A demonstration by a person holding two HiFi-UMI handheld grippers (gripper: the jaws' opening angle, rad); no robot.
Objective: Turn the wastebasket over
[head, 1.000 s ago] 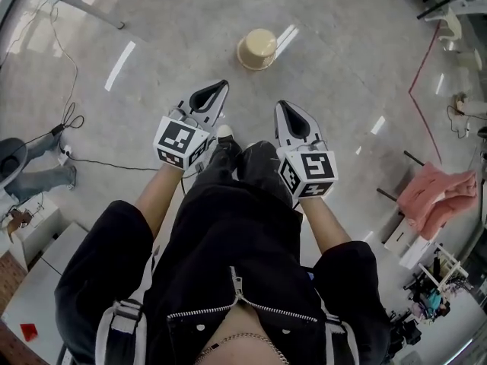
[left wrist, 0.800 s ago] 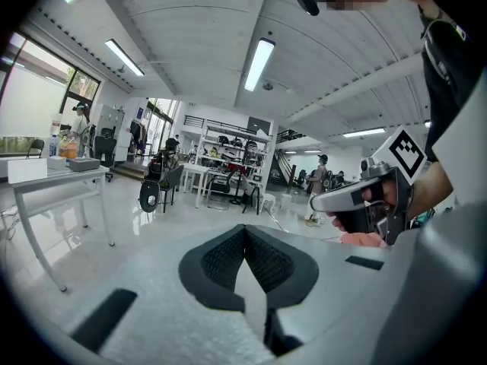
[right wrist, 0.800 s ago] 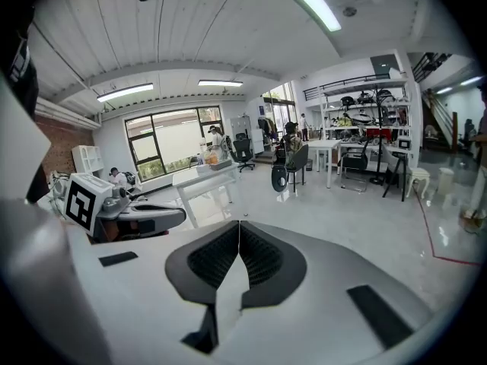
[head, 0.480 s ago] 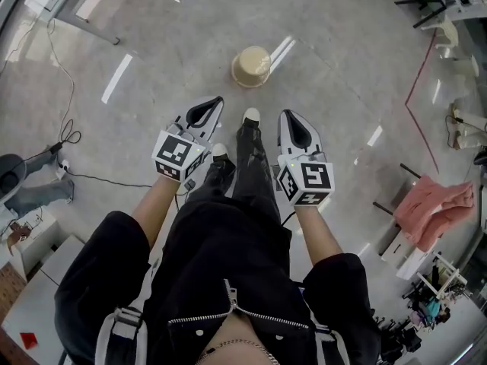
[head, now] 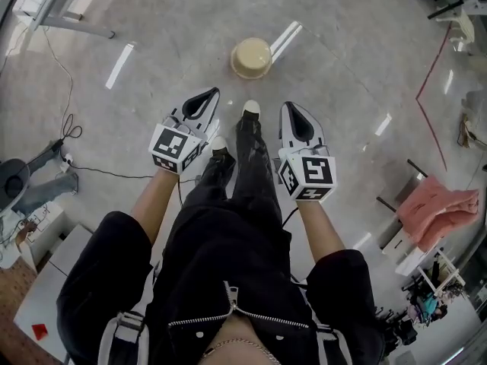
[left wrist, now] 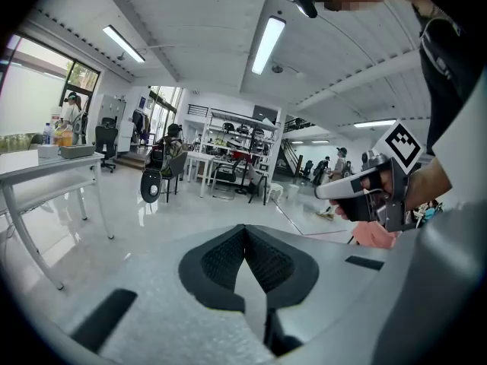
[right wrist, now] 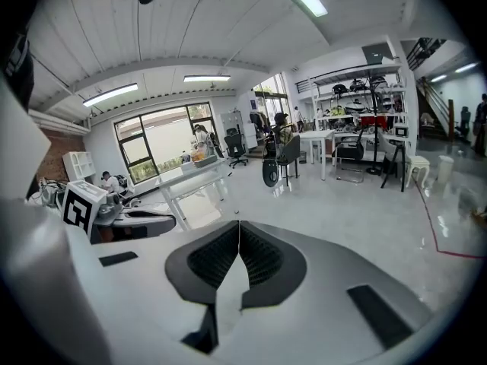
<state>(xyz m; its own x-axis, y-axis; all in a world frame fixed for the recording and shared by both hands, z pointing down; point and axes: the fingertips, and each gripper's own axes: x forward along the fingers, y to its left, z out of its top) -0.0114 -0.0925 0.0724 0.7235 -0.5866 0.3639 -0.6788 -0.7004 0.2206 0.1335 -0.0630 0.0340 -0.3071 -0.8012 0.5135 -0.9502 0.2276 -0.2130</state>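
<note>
A round beige wastebasket (head: 251, 57) stands on the shiny floor ahead of the person's feet, seen only in the head view. My left gripper (head: 215, 91) is held out at waist height, short of the basket and to its left, with the jaws shut and nothing between them (left wrist: 244, 226). My right gripper (head: 287, 105) is level with it on the right, also shut and empty (right wrist: 239, 225). Neither touches the basket. Each gripper shows in the other's view: the right gripper (left wrist: 323, 193) and the left gripper (right wrist: 171, 220).
A pink cloth (head: 437, 204) lies on a white bench at the right. A black cable (head: 99, 172) runs over the floor at the left, near a white cabinet (head: 46, 280). A table leg (head: 72, 25) crosses the top left. Tables (right wrist: 194, 175) and chairs (left wrist: 156, 175) stand further off.
The person has stepped forward, one white-toed shoe now ahead between the grippers. Both grippers moved along with the body and stayed shut. The basket has not moved on the floor.
</note>
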